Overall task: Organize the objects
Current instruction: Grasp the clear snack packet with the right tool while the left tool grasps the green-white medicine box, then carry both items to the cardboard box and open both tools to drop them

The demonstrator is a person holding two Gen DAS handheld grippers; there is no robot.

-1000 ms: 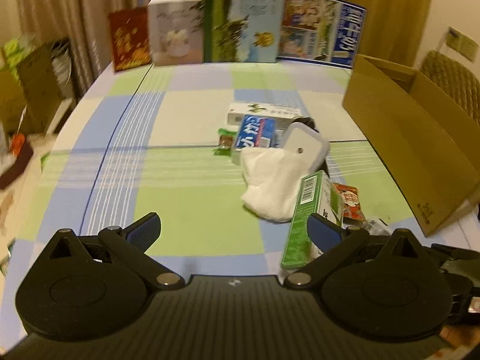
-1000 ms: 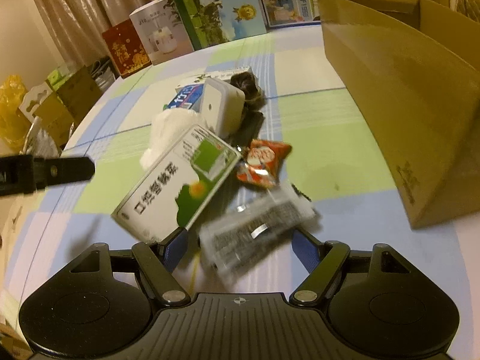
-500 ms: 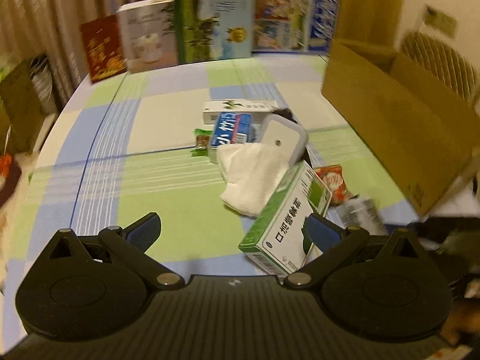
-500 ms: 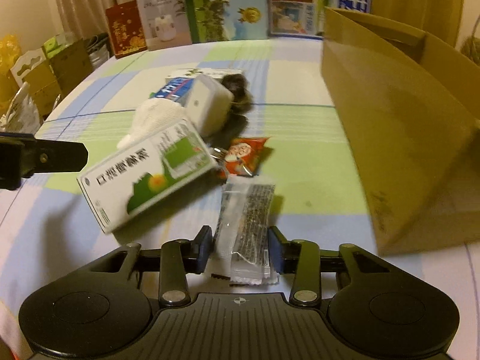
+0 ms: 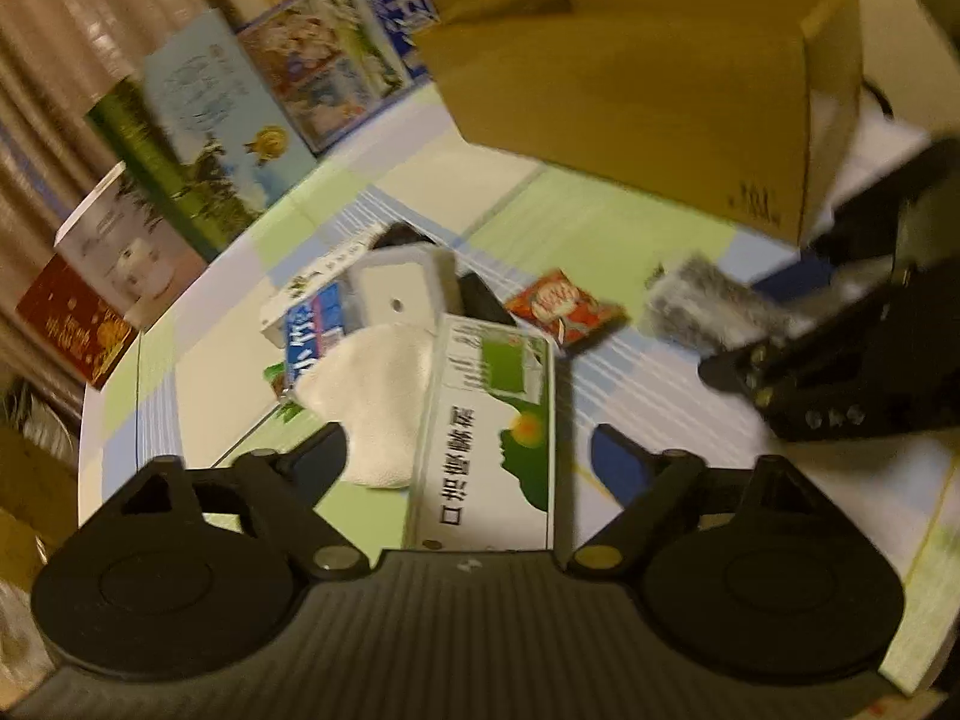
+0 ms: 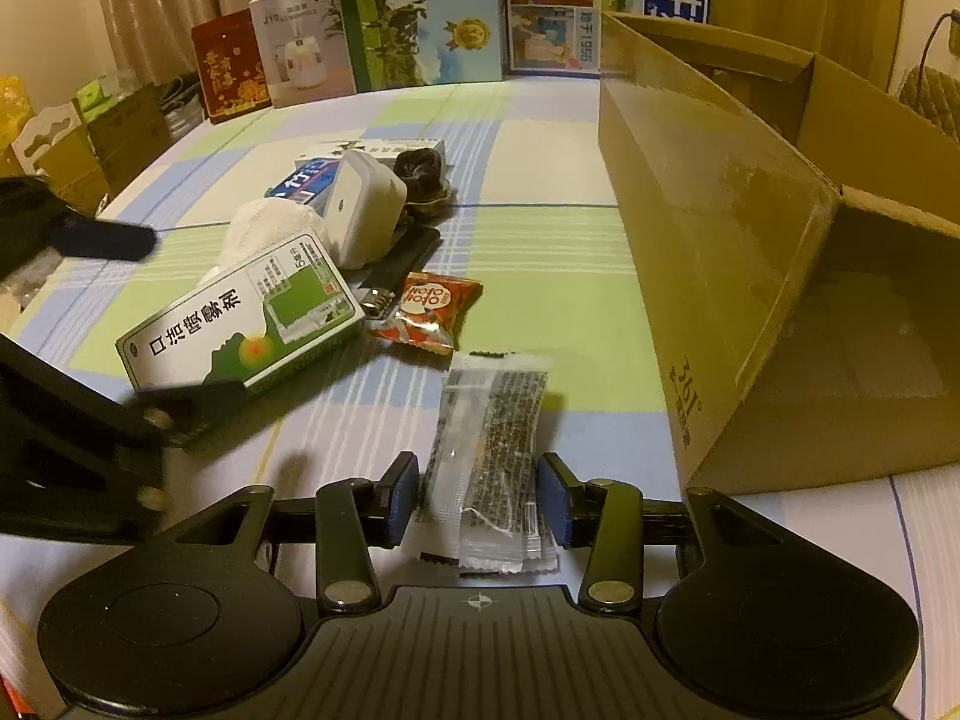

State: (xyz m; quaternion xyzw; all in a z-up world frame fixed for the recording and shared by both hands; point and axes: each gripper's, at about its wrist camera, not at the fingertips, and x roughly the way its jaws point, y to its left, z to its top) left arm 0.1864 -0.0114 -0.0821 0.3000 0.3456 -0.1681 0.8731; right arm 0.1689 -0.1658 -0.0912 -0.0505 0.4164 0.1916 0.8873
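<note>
The right gripper [image 6: 477,504] grips a clear sachet [image 6: 489,450] between its pads, with bare counter [image 6: 576,252] ahead and the open cardboard box [image 6: 720,228] close on its right. The left gripper [image 5: 468,456] is spread wide around the green-and-white carton [image 5: 492,438], white cloth [image 5: 372,396] just left, red snack packet [image 5: 564,309] ahead-right.

On the checked tablecloth [image 6: 540,150] lay one green-and-white medicine box [image 6: 246,324], one white towel [image 6: 264,228], one white plastic case [image 6: 363,207], one red snack packet [image 6: 432,312], one clear sachet [image 6: 489,462], one black lighter [image 6: 399,267], one dark hair tie [image 6: 420,165], and two flat cartons, one blue [image 6: 306,180], one white [image 6: 384,147]. One open cardboard box [image 6: 750,252] stood nearby. Four printed boxes [image 6: 420,12] lined the far edge. Two grippers showed.
</note>
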